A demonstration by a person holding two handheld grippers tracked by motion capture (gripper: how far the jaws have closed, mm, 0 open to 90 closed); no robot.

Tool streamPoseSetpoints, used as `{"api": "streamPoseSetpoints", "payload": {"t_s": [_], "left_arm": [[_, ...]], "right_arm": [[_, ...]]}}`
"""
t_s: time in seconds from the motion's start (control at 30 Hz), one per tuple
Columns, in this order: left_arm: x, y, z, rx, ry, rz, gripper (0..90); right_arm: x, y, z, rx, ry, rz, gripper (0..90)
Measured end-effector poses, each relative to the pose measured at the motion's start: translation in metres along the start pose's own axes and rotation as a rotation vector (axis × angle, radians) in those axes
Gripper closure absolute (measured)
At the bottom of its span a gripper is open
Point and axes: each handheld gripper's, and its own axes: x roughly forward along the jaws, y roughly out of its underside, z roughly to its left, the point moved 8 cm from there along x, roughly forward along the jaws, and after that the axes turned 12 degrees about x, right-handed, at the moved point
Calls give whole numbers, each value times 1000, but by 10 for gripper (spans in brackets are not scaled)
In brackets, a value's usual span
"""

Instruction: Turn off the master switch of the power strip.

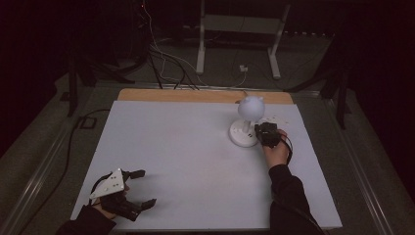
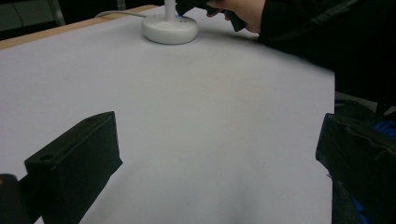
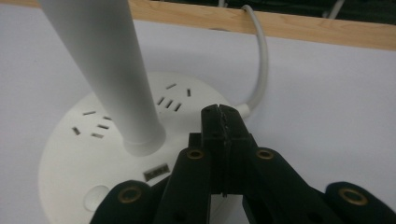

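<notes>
Your right gripper point(image 3: 222, 116), jaws pressed together, hovers over the white lamp base point(image 3: 84, 154) at the table's point(image 1: 186, 147) far right. Your left gripper point(image 1: 142, 188) rests spread wide at the near left corner.

Lamp point(image 1: 246, 122) white all over: round head, stem, disc base. Base top patterned with small dark slots in groups, plus small dark rectangular label near stem foot. Lamp cord point(image 3: 261, 60) white to pale grey. Bench point(image 1: 195, 161) top plain pale grey-white, unpatterned; far edge light wood strip. Right claw point(image 3: 223, 122) black, brass-coloured rivets at joints. Left claw point(image 1: 139, 188) black, grey three-cornered plate on top. Sleeve point(image 1: 288, 196) black. Floor dull grey-green, dark cables across it.
</notes>
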Motion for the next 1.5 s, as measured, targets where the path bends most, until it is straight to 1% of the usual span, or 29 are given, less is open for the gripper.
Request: {"api": "streamPoseSetpoints", "payload": {"t_s": [0.07, 0.13, 0.23, 0.3, 0.43, 0.53, 0.6, 0.77, 0.9, 1.0, 1.07, 1.2, 1.3, 1.33, 1.4, 1.47, 1.5], "left_arm": [[0, 0, 0, 1, 0, -1, 3], [0, 0, 0, 2, 1, -1, 3], [0, 0, 0, 4, 1, 1, 3], [0, 0, 0, 2, 1, 2, 3], [0, 0, -1, 5, 2, 3, 3], [0, 0, -1, 6, 2, 3, 3], [1, 0, -1, 6, 3, 3, 3], [1, 0, -1, 7, 3, 4, 3], [1, 0, -1, 5, 3, 4, 3], [1, 0, -1, 5, 2, 4, 3], [1, 0, -1, 4, 3, 3, 3], [1, 0, -2, 4, 5, 4, 3], [1, 0, -2, 6, 5, 3, 3], [1, 0, -2, 6, 5, 3, 3], [1, 0, -2, 7, 5, 3, 3], [1, 0, -2, 7, 6, 3, 3], [1, 0, -2, 8, 4, 4, 3]], "right_arm": [[1, 0, 0, -3, 4, 4, 900], [1, 2, 0, -20, 12, -4, 900], [1, 2, 0, -18, 12, -3, 900], [0, 3, 1, -35, 17, -10, 900], [0, 3, 1, -46, 26, -21, 900], [0, 3, 1, -48, 26, -16, 900], [-1, 4, 2, -66, 32, -16, 900], [0, 4, 2, -58, 37, -20, 900], [0, 4, 2, -59, 43, -5, 900], [0, 3, 2, -63, 41, 6, 900], [0, 3, 2, -80, 46, 10, 900], [0, 3, 2, -66, 35, 11, 900], [0, 3, 1, -63, 33, 23, 900], [0, 3, 1, -63, 33, 23, 900], [1, 3, 1, -79, 36, 18, 900], [0, 4, 2, -73, 37, 8, 900], [0, 4, 2, -79, 39, 10, 900]]}}
